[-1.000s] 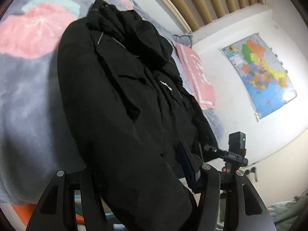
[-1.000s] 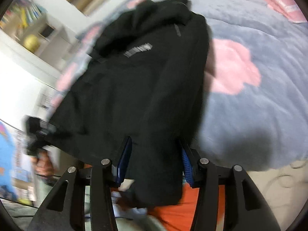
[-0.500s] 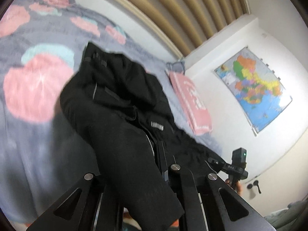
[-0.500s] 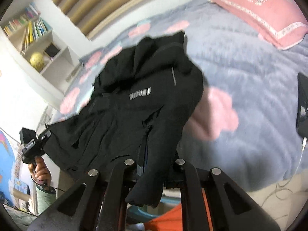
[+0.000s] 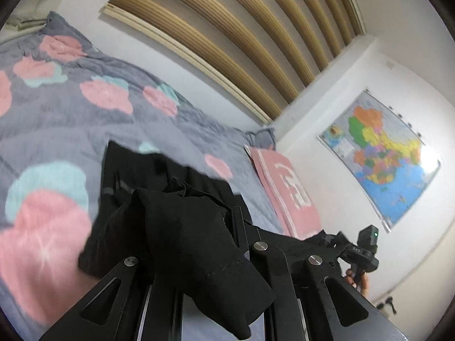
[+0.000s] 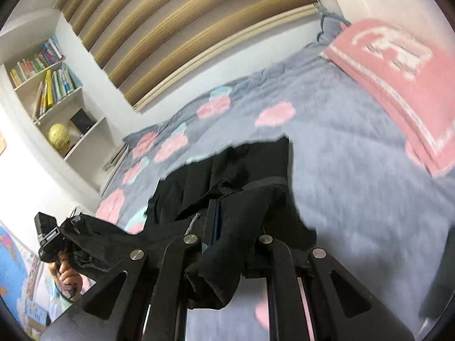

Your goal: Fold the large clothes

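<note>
A large black jacket [image 5: 170,227] hangs between both grippers above the grey bedspread [image 5: 57,113] with pink and teal blotches. My left gripper [image 5: 210,227] is shut on a bunched edge of the jacket, which drapes over its fingers. In the right wrist view the right gripper [image 6: 227,221] is shut on another edge of the jacket [image 6: 241,176], whose far part rests on the bed. The other hand-held gripper shows at the right in the left wrist view [image 5: 364,250] and at the left in the right wrist view [image 6: 51,238], gripping the cloth.
A pink pillow [image 5: 287,190] lies at the head of the bed [image 6: 398,65]. A wooden slatted panel [image 5: 241,28] runs along the wall. A map [image 5: 384,153] hangs on the wall. A white bookshelf [image 6: 54,85] holds books and a yellow ball.
Both grippers closed on the jacket edges and lifted and tilted upward. The jacket rose off the bed and now takes up less of each view; more bed and wall show.
</note>
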A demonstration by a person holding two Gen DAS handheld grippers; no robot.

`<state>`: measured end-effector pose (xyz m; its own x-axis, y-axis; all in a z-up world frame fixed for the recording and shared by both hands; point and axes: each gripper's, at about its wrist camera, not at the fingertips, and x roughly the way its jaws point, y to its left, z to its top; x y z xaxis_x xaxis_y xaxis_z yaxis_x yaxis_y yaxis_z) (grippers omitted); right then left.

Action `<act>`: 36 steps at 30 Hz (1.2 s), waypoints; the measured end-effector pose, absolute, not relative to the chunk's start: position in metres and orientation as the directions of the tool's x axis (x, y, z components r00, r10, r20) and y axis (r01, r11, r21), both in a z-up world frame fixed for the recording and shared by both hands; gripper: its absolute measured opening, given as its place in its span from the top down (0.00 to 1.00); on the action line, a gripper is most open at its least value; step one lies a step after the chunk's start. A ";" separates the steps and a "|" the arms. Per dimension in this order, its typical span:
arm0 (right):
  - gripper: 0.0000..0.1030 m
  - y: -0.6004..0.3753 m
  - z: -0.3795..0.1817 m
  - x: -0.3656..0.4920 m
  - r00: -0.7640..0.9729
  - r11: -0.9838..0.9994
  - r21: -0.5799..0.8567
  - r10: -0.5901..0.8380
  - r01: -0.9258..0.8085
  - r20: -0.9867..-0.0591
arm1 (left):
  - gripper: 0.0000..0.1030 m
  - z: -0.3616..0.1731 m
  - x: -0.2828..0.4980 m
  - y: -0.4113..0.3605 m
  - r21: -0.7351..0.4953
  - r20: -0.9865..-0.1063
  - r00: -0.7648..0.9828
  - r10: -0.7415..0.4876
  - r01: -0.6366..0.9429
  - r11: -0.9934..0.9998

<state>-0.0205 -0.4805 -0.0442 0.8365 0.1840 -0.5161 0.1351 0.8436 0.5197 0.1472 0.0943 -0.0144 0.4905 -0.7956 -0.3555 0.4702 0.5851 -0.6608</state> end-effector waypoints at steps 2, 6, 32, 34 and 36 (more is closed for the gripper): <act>0.86 -0.485 -0.044 0.009 0.837 0.849 0.506 0.162 0.152 -0.523 | 0.87 -0.014 0.170 0.083 -0.634 -0.372 0.522 -0.767 0.461 0.621; 0.86 -0.484 -0.057 0.068 0.835 0.901 0.386 0.053 0.197 -0.548 | 0.86 -0.029 0.220 0.061 -0.624 -0.423 0.563 -0.710 0.387 0.679; 0.22 -0.474 -0.155 0.141 0.684 0.906 0.386 0.171 0.175 -0.709 | 0.41 -0.117 0.291 0.060 -0.656 -0.527 0.359 -0.770 0.404 0.638; 0.16 -0.474 -0.142 0.112 0.717 0.898 0.423 0.212 0.126 -0.664 | 0.19 -0.094 0.267 0.084 -0.650 -0.459 0.391 -0.798 0.464 0.602; 0.16 -0.473 -0.132 0.087 0.738 0.903 0.418 0.214 0.100 -0.640 | 0.19 -0.077 0.250 0.103 -0.638 -0.391 0.419 -0.819 0.518 0.570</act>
